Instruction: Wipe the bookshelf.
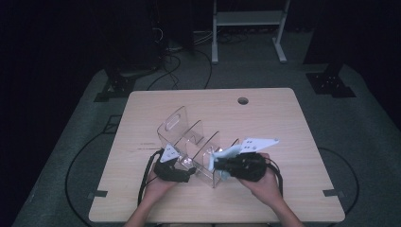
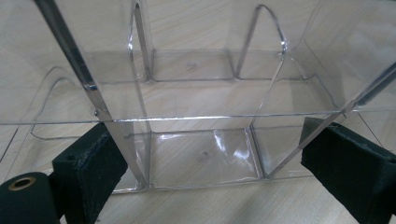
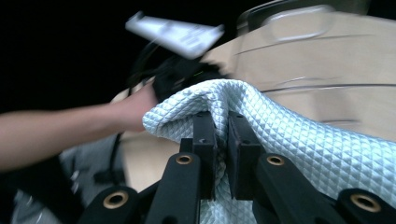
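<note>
Nearest the table's (image 1: 142, 208) front edge, the person's two hands come in from below in the high view, each bearing a gripper. Right gripper (image 3: 221, 122): jaws pressed nearly together, pinching a fold of pale blue quilted cloth (image 3: 289, 135); in the right gripper view the fabric drapes over the jaw tips and falls away to the right, diamond stitching sharp. From above, the cloth (image 1: 222, 158) is a small light patch at the jaw tips, against the near right end of the clear acrylic organizer (image 1: 189, 142). Left gripper (image 1: 188, 174): in the left gripper view its jaws stand spread wide on either side of the organizer's near corner section, pads just outside the clear walls (image 2: 187, 116); cannot tell whether they touch. Organizer sits mid-table, upright, long axis running diagonally from near right to far left, tall handled end panel at the far left. The left gripper view gives the inner dividers and compartment floors, bare wood showing through; the high view gives overall layout; the right gripper view shows the left hand (image 3: 135, 105), blurred, beyond the cloth. No readable writing or labels. Farther back, a round grommet hole (image 1: 243, 100) near the table's far edge, then a dark floor with cables (image 1: 198, 52).
</note>
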